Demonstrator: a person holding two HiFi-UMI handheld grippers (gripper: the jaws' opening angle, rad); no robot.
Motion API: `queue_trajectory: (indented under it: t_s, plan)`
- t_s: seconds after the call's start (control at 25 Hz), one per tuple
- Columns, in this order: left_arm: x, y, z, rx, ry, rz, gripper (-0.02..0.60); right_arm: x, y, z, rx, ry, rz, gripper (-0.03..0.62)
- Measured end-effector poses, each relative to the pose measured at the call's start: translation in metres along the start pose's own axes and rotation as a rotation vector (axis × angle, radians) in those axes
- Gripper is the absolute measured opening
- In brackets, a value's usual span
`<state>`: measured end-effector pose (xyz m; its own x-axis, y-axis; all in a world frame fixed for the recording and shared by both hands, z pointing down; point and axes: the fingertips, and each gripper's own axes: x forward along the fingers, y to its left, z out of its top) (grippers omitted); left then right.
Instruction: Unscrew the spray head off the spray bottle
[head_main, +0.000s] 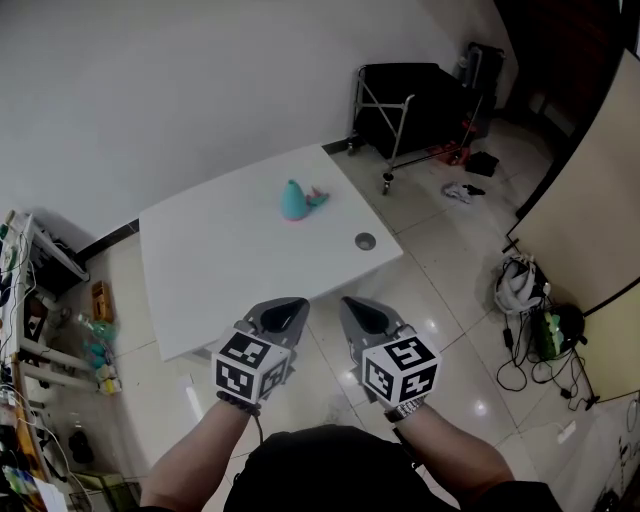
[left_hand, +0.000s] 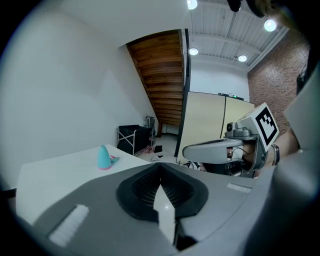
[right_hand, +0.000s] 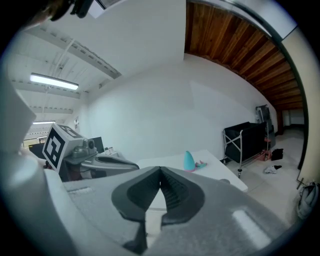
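Left gripper (head_main: 288, 306), right gripper (head_main: 356, 304) closed; spray bottle (head_main: 295, 201) on white table (head_main: 220, 262).

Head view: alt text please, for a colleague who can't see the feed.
The left gripper and right gripper, both shut and empty, are held side by side short of a white table. A teal spray bottle sits near the table's far edge, untouched. A black cart stands on the tiled floor beyond.
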<state>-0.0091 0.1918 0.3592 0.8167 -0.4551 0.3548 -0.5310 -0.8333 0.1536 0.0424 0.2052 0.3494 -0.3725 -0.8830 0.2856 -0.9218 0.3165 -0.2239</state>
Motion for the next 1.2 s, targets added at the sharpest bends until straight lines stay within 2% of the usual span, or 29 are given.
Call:
queue_trajectory:
  t_s: [0.56,1.2]
  plan:
    - [0.045,0.022,0.008,-0.003,0.024,0.059,0.017,0.019,-0.047,0.012,0.004,0.005,0.029,-0.009]
    - [0.098,0.083,0.017,0.014,0.06,0.032,0.017,0.09,-0.084,0.033,-0.004,0.031,-0.001,-0.009]
